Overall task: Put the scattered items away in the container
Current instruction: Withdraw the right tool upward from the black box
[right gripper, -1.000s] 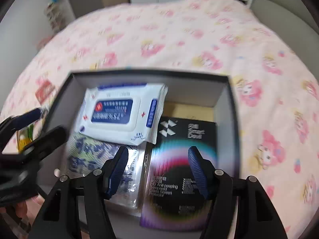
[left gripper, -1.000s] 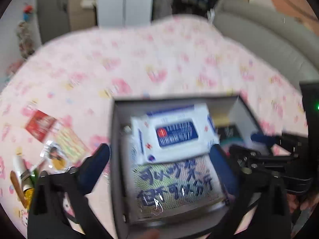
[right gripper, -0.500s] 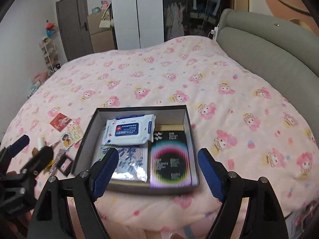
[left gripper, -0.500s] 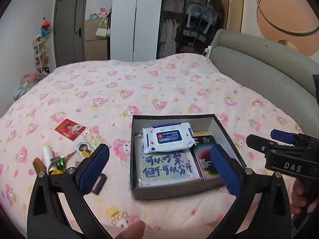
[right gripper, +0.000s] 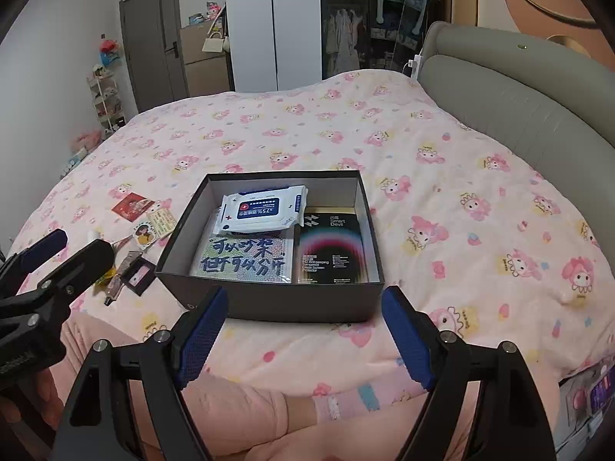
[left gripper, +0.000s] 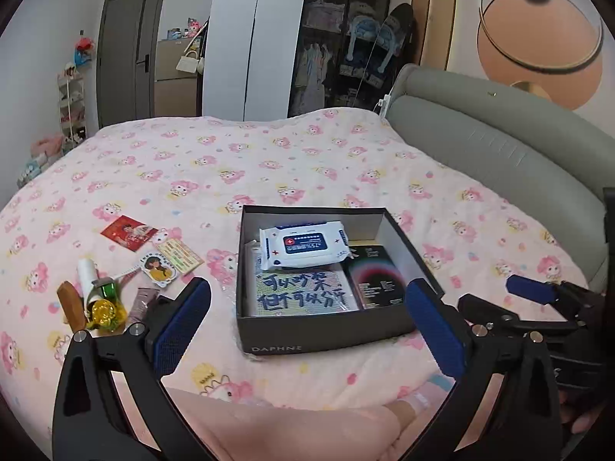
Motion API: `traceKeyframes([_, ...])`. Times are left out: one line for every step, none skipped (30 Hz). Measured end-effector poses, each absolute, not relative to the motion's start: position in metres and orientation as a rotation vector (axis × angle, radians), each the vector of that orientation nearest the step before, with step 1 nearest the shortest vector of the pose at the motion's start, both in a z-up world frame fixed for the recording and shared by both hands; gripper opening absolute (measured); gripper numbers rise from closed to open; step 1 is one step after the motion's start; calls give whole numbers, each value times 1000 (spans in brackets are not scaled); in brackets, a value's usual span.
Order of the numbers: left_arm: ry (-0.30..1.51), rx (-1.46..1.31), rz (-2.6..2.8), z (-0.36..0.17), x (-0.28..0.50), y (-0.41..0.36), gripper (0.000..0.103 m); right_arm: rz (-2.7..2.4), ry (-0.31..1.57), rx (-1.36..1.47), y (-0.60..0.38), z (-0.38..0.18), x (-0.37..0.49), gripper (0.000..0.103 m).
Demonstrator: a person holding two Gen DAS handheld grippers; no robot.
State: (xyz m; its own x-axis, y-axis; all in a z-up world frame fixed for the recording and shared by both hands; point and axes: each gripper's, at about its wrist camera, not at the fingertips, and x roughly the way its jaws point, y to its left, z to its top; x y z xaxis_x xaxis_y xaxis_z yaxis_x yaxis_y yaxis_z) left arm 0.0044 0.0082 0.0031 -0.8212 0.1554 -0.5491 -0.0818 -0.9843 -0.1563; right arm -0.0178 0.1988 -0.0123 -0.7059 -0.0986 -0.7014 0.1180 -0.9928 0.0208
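You hold the left gripper [left gripper: 307,322] low and level in front of the box [left gripper: 323,330], above your own leg, its fingers spread wide with nothing between them; the blue pads [left gripper: 180,322] sit to either side of the box's near wall without touching it. Your right gripper [right gripper: 305,340] has the same pose, level and short of the box, its jaws also wide apart and empty. From the right wrist view the left gripper shows at the box's left, well clear of it.

The box lies on the pink bedspread [right gripper: 442,199], its long axis running away from you toward the wardrobe. Inside, the wipes pack [right gripper: 263,209] lies flat at the far end, long side across the box, partly overlapping the sheet with blue handwriting [right gripper: 246,261], which fills the near left part. The black screen-protector package [right gripper: 330,249] lies flat along the right wall, long axis parallel to the box's.

The scattered items sit left of the box, on the bedspread. Nearest the box is a small dark compact [right gripper: 136,272]. Farther left lie the round sticker [left gripper: 157,269], the yellow card [left gripper: 180,255] and the red card [left gripper: 128,232], this last the farthest from you. A white tube [left gripper: 86,274], a brown stick [left gripper: 71,305] and a yellow-green cluster [left gripper: 105,309] lie together at the far left of the box.
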Motion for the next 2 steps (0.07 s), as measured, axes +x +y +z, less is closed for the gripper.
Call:
traceKeyframes([-190,-883,2881,4,5,8,102,-2800,44,1144,198,-12,-17,80])
traceKeyframes([-190,-881,2884,5,6,9,102,-2801,46,1140,197,-12,-16,80])
